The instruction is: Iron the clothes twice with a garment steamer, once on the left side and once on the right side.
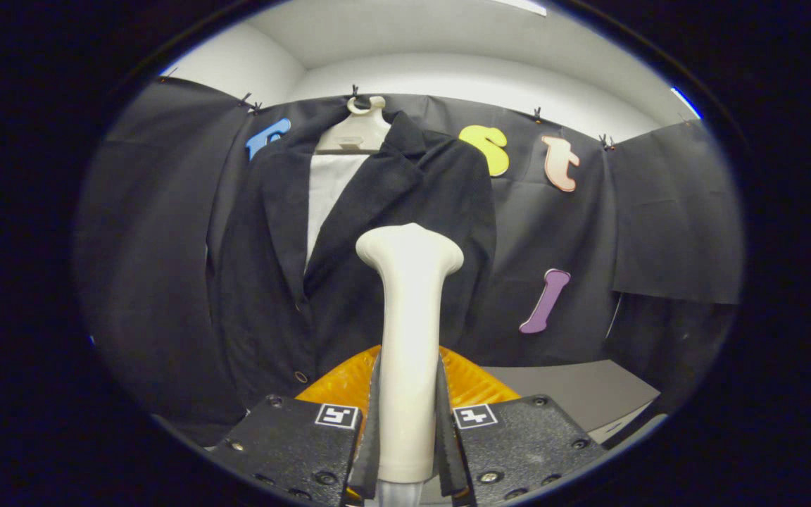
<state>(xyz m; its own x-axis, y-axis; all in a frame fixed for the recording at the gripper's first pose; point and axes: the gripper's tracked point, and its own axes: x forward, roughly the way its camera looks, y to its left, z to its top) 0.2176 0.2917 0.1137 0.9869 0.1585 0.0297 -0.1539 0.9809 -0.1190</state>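
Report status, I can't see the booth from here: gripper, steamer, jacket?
Gripper shut on steamer, head up. Jacket on hanger just beyond, not yet touched. Orange item behind fingers; nothing blocking.

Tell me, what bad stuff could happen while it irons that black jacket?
1. The tool pinches the smooth steamer only low on its handle, so it might slip or twist.
2. The jacket hangs loosely from one hanger; a push could swing it or knock it off.
3. The steamer's head may snag a lapel.
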